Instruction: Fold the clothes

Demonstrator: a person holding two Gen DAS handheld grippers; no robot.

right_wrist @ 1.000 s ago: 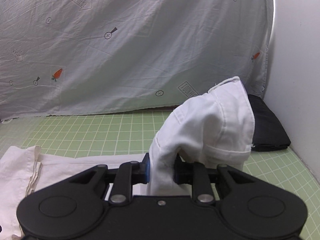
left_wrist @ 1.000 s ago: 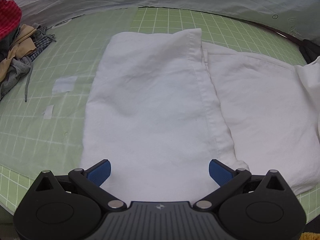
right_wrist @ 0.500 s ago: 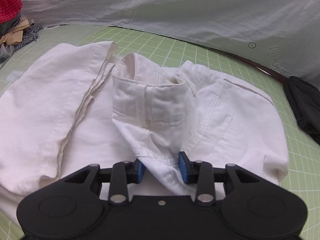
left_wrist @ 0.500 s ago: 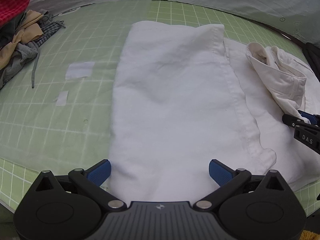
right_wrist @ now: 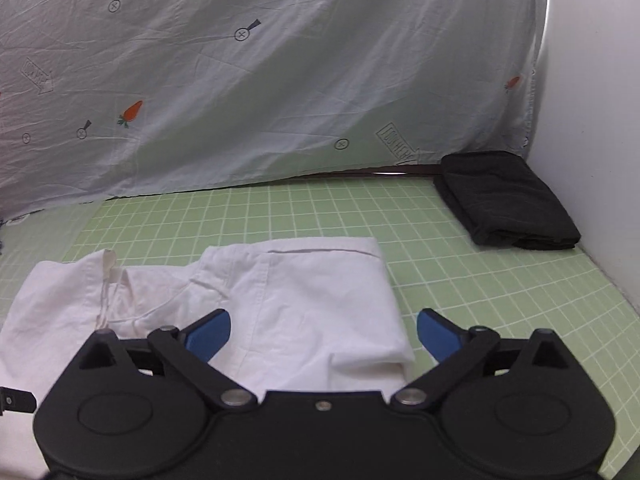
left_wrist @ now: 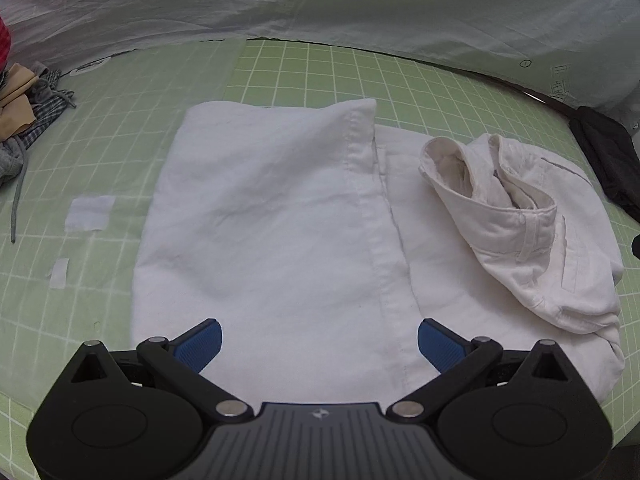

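Note:
White trousers (left_wrist: 272, 216) lie on the green grid mat (left_wrist: 304, 68), a leg end folded flat over the left and middle. The waistband end (left_wrist: 516, 220) is folded over on the right and lies loose and rumpled. My left gripper (left_wrist: 319, 344) hovers open over the near edge of the folded leg with nothing between its blue pads. In the right wrist view the same trousers (right_wrist: 304, 296) lie below my right gripper (right_wrist: 324, 336), whose jaws are opening wide; the cloth lies under them and the pads do not press on it.
A folded black garment (right_wrist: 508, 200) sits at the mat's far right by the white wall. A heap of mixed clothes (left_wrist: 24, 120) lies at the far left. Two white tape patches (left_wrist: 90, 212) mark the mat. A printed grey sheet (right_wrist: 280, 80) hangs behind.
My right gripper carried the waistband end over, laid it on the trousers, let go and drew back. The left gripper stayed open and shifted over the folded leg.

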